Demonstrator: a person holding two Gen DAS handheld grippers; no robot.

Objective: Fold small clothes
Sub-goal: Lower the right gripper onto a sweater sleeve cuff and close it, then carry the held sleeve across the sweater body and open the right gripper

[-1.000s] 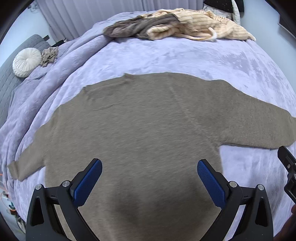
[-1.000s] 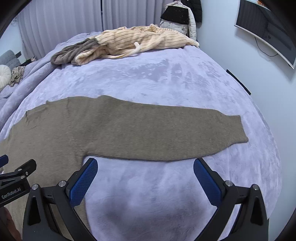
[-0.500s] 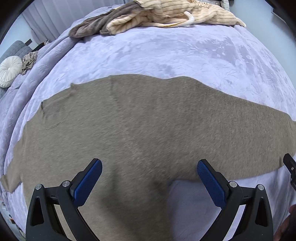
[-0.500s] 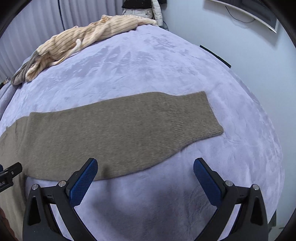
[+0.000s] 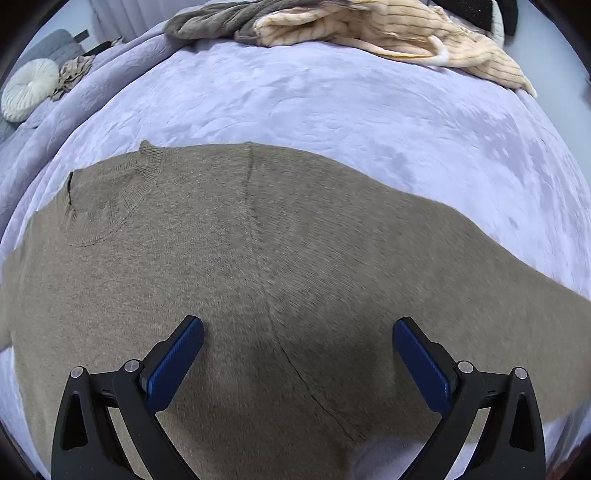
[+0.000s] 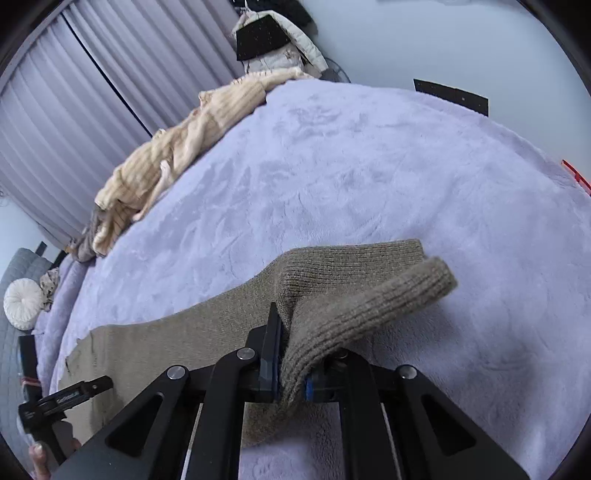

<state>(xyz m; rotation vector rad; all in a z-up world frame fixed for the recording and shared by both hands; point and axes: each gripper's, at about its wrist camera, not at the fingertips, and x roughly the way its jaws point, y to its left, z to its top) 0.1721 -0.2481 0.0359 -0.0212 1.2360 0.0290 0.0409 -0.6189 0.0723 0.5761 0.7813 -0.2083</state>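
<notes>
1. Sleeve-folding is the step in hand: my right hand-held gripper is clamped on the cuff end of the brown sweater, with the knit pinched between its pads and the ribbed cuff lifted and curling off the bed.
2. My left hand-held gripper has its jaws wide apart and holds nothing; it hangs over the sweater's body, near the seam where that sleeve joins.
3. The sweater lies flat on the lavender bed cover, close to the near edge of the bed, collar toward the far edge and hem toward me.
4. Its long axis, sleeve to sleeve, runs along the near edge; the gripped sleeve stretches toward the bed's right edge, and only its end is raised.
5. The first fold seems barely begun, I judge: the body shows no fold yet, and the other sleeve's end runs out of view.
6. Next, I reckon I need to carry the cuff back across the body toward the collar side, keeping it low so the sleeve lays over flat.
7. My left hand-held gripper could press the shoulder seam to give the fold a hinge line.
8. A cream striped garment and a grey one wait at the far edge.
</notes>
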